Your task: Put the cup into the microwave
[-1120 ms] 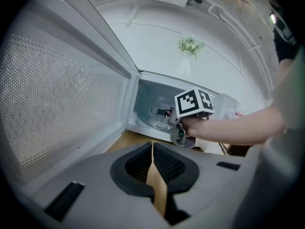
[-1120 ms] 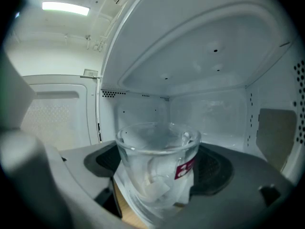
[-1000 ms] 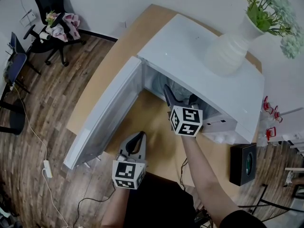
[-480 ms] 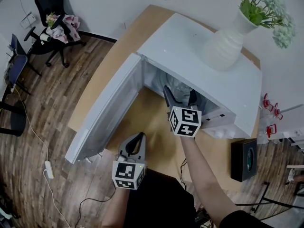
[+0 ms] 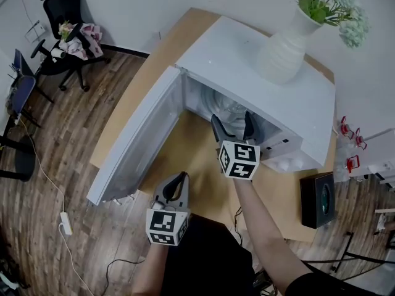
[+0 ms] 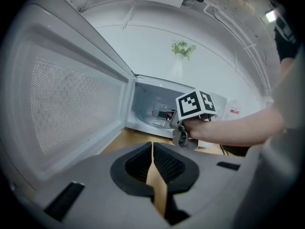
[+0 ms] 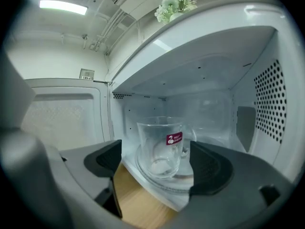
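While its door (image 5: 139, 140) stands wide open at the left, the microwave (image 5: 259, 73) carries a white vase (image 5: 281, 48) on top. Inside it, the cup (image 7: 162, 147) stands upright on the glass turntable (image 7: 183, 181), framed by the spread jaws of the right gripper (image 5: 234, 125) and touching neither. The left gripper (image 6: 152, 161), out in front of the microwave, has its jaws pressed together on nothing.

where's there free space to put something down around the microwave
The wooden table is bare in front of the microwave, between its open door and the right gripper. The microwave's top is free left of the vase. Inside is crowded: the cup sits on the turntable with the gripper's open jaws at the mouth.
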`<state>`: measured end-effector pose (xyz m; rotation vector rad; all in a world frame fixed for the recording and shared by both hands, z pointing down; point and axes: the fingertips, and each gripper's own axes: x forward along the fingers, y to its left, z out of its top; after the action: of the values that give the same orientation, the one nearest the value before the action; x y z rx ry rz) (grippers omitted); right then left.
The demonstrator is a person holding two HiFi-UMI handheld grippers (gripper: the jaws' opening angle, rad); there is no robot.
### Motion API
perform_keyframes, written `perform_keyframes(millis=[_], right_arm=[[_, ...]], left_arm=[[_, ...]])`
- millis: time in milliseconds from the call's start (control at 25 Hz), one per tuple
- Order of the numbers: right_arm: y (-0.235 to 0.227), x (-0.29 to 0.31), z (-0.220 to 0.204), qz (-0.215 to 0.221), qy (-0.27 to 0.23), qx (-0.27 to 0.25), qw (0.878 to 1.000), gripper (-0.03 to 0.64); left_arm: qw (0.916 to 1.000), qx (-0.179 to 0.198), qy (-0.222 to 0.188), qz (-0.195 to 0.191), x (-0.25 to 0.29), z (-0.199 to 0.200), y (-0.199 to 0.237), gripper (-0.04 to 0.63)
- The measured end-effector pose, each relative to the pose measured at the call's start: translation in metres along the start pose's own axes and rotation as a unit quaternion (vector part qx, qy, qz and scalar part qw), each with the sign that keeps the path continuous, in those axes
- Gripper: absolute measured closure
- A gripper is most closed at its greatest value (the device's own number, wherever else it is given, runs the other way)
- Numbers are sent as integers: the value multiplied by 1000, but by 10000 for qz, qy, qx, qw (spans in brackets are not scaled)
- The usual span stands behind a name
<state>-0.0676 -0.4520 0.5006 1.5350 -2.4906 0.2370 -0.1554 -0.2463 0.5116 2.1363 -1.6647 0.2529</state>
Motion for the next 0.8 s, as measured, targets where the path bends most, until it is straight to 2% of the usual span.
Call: perform_keyframes(millis=[640,800], right_arm=[[12,-61,-5,-7,51,153,9999,206],[14,-81,-17,25,328,612,9976,206]], left_arm=[[9998,148,-102,-78,-43,1,-9,584],[9997,179,-145,-124,-55,1,-10,584]])
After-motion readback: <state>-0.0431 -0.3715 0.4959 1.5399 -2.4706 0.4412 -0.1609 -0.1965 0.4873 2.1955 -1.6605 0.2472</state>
